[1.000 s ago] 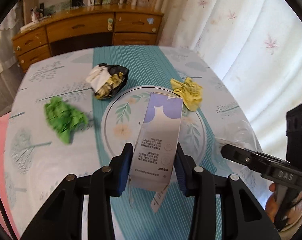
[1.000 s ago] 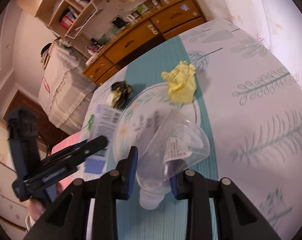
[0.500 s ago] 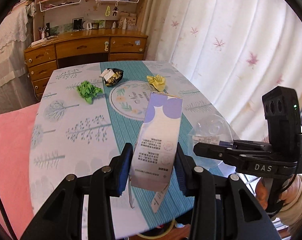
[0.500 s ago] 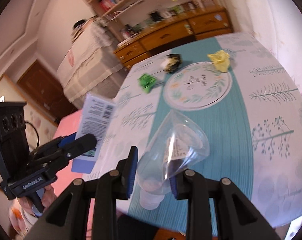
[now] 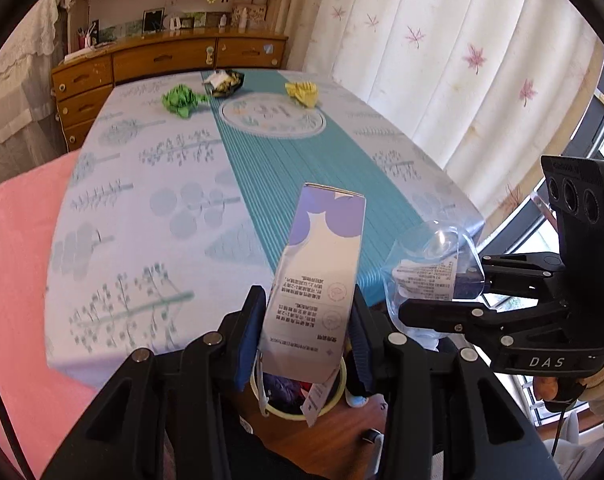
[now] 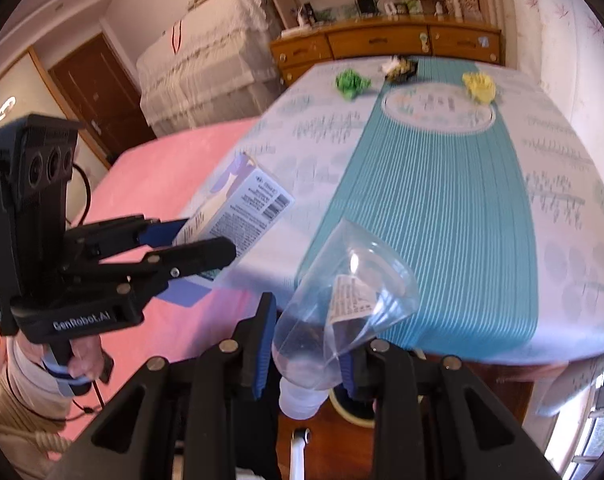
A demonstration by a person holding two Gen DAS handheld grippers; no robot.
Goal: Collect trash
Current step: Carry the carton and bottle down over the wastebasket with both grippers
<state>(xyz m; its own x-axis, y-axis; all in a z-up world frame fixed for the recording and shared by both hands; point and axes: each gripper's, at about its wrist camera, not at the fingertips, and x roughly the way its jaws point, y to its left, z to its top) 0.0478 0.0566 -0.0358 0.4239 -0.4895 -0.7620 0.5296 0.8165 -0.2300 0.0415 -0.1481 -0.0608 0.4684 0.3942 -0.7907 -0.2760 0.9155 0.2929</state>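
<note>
Beyond the near edge of the table, at 6 o'clock in the left wrist view, a round bin with a pale yellow rim is seen on a wooden floor, with dark purple and other scraps inside it. Directly above the bin a white and purple carton is held upright, pinched between the blue pads of the left tongs; a loose tag is seen hanging from its lower end over the bin's opening. At 3 o'clock of the carton, a crushed clear plastic bottle with a paper label is pinched by the right tongs, its cap end pointing down, also past the table edge; the bin's rim is glimpsed just below it in the right wrist view.

The near part of the table is bare cloth with a teal striped runner. At 12 o'clock, near the far edge, three pieces are left lying well apart from the tongs: a green paper wad, a black wrapper with pale contents, and a yellow paper wad. A pink bed lies at 9 o'clock of the table, curtains at 3 o'clock, and a wooden dresser behind the far edge
</note>
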